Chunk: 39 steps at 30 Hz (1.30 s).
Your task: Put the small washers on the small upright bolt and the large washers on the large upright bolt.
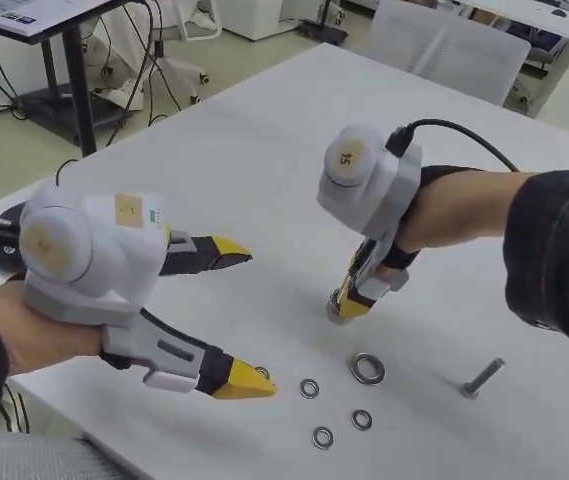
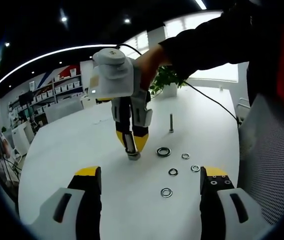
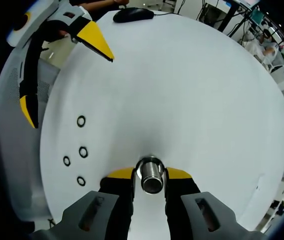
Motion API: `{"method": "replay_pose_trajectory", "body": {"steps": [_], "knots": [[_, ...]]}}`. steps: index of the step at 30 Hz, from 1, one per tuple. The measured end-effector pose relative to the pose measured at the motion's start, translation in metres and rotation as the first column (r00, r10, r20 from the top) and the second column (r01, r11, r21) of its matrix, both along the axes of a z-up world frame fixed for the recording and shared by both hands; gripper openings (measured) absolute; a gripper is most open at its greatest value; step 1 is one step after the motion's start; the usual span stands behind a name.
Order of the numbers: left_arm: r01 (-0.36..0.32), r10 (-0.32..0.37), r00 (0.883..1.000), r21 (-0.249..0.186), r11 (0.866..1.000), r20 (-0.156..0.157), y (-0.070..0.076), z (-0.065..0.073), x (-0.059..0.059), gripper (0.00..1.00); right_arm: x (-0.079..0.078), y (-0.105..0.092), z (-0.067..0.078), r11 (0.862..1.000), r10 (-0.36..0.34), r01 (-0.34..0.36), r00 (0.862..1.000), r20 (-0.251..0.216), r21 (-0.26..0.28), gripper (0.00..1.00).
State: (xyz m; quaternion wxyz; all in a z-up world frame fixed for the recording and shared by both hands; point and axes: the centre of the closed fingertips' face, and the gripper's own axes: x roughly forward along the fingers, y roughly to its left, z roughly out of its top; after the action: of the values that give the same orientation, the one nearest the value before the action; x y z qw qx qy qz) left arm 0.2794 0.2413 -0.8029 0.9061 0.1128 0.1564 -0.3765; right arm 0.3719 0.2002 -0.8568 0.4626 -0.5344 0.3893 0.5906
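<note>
Between the yellow tips of the right gripper (image 1: 350,303) we see the large bolt (image 3: 150,176). The gripper is clamped tight on it. The large bolt stands up, with its lower end on the white tabletop (image 1: 264,140).

Just beside the large bolt, on the side near us, the large washer (image 1: 367,368) lies flat. It does not touch the bolt. A little farther from the large bolt, four small washers (image 1: 309,388) lie flat and apart from each other.

To the right of the large bolt, past the large washer, is the small bolt (image 1: 482,378). In the left gripper view it looks like it stands up on its head.

To the left of the large bolt we see the left gripper (image 1: 236,315). Its jaws are wide apart and it holds nothing. One of the small washers lies just beside its lower tip.

Well away from the large bolt, beyond the left gripper, a black mouse (image 3: 132,14) sits on the tabletop.
</note>
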Motion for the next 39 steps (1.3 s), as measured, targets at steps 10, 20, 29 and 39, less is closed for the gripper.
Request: {"method": "replay_pose_trajectory", "body": {"steps": [10, 20, 29, 39], "knots": [[0.01, -0.01, 1.0, 0.028, 1.0, 0.0, 0.0009, -0.0038, -0.0013, 0.8, 0.0016, -0.0004, -0.005, 1.0, -0.004, 0.004, 1.0, -0.004, -0.004, 0.24], [0.012, -0.012, 1.0, 0.037, 0.999, 0.002, 0.0013, -0.0039, -0.0022, 0.79, 0.0051, 0.001, -0.0084, 1.0, -0.009, 0.009, 1.0, -0.005, -0.01, 0.24], [0.01, -0.01, 1.0, 0.044, 0.999, 0.002, 0.0022, -0.0043, -0.0018, 0.78, 0.0051, 0.0016, -0.0078, 1.0, -0.003, 0.003, 1.0, -0.002, -0.007, 0.24], [0.003, -0.003, 1.0, 0.044, 0.999, -0.007, 0.0027, -0.0055, -0.002, 0.78, 0.0034, -0.0005, -0.0046, 1.0, 0.011, -0.011, 1.0, 0.001, 0.003, 0.26]]}}
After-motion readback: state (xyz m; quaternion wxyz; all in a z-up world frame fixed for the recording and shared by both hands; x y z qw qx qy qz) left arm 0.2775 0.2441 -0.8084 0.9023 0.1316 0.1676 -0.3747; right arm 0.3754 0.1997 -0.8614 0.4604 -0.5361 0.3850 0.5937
